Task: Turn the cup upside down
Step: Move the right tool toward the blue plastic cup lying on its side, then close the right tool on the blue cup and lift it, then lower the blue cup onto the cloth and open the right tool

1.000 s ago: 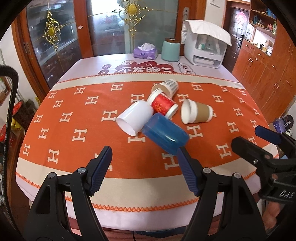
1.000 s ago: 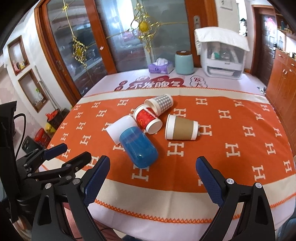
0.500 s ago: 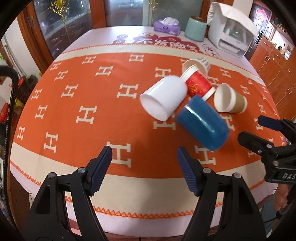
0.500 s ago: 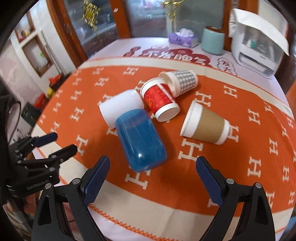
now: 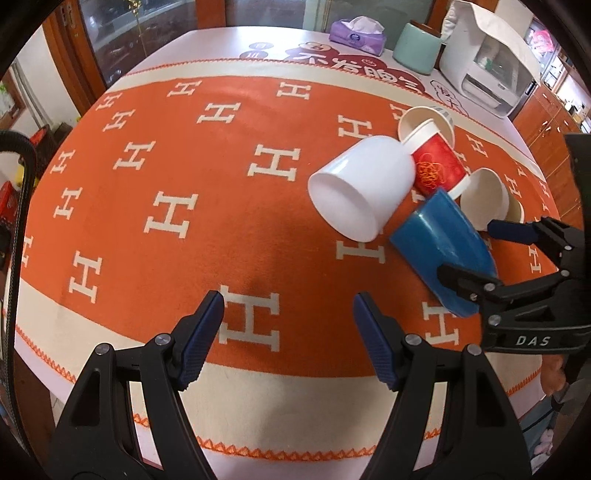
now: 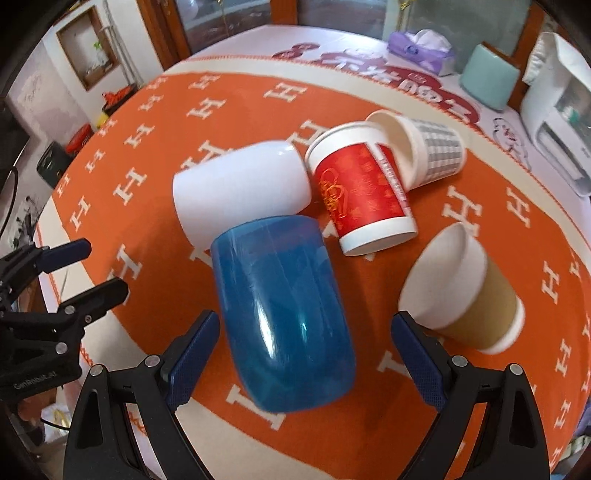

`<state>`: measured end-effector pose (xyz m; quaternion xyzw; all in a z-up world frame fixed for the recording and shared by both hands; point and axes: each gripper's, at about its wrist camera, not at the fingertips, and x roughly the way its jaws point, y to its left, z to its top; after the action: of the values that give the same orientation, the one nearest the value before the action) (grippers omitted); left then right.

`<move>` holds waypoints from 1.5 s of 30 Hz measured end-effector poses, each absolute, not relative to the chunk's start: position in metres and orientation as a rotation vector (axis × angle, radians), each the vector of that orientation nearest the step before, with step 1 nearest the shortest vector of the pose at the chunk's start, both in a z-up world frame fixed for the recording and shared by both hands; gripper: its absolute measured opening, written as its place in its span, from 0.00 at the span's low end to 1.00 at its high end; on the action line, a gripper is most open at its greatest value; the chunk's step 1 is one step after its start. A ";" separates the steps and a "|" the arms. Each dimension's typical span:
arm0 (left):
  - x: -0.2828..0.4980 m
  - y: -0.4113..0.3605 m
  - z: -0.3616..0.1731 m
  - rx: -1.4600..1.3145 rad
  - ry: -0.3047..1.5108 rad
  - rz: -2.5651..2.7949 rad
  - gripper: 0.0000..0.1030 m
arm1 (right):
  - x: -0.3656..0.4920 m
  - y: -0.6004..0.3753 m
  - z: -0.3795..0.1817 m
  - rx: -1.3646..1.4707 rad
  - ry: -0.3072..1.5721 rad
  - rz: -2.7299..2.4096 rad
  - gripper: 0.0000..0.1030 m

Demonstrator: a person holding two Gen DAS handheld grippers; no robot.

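Observation:
Several cups lie on their sides in a cluster on the orange tablecloth point(image 5: 166, 155). A blue plastic cup point(image 6: 284, 310) lies nearest; it also shows in the left wrist view point(image 5: 439, 243). Beside it are a white cup point(image 6: 240, 184), a red paper cup point(image 6: 358, 199), a grey checked cup point(image 6: 432, 147) and a brown-sleeved cup point(image 6: 465, 291). My right gripper point(image 6: 306, 358) is open, its fingers on either side of the blue cup's near end, not closed on it. My left gripper point(image 5: 288, 332) is open and empty over bare cloth, left of the cups.
At the table's far edge stand a purple tissue box point(image 5: 358, 35), a teal canister point(image 5: 417, 48) and a white appliance point(image 5: 487, 66). Wooden cabinets point(image 5: 554, 122) are at the right. The table's near edge lies just under both grippers.
Both grippers have moved forward and down toward the table. The right gripper has closed in on the blue cup, which now sits between its open fingers. The cups have not moved.

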<state>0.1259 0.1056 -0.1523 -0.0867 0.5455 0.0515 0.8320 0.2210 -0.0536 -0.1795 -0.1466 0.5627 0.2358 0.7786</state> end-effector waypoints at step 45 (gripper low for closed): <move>0.073 0.077 -0.154 -0.072 1.206 -0.020 0.68 | 0.075 -0.070 -0.194 -0.985 1.016 1.096 0.83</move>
<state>0.0730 0.0766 -0.1541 -0.0338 0.5671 -0.0092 0.8229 0.0753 -0.0698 -0.1938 -0.4293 0.4430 0.4776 0.6256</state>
